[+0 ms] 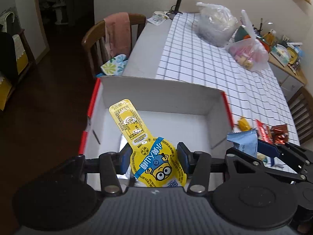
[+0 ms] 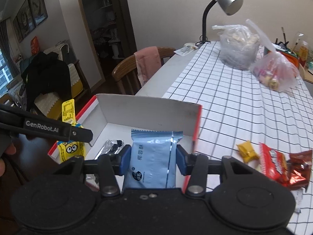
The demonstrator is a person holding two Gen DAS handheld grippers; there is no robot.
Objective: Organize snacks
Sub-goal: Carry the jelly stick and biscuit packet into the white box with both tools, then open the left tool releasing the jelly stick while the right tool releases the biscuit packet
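Snacks are mid-transfer: left hand-held gripper [image 1: 154, 157] clamps the yellow pouch [image 1: 156, 162] over the white box [image 1: 156, 96]; right hand-held gripper [image 2: 151, 157] pinches the blue packet [image 2: 152, 162] at its rim. Lower both well inside before releasing, keeping them apart

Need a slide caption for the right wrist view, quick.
Right gripper holds a blue snack packet over the open box.
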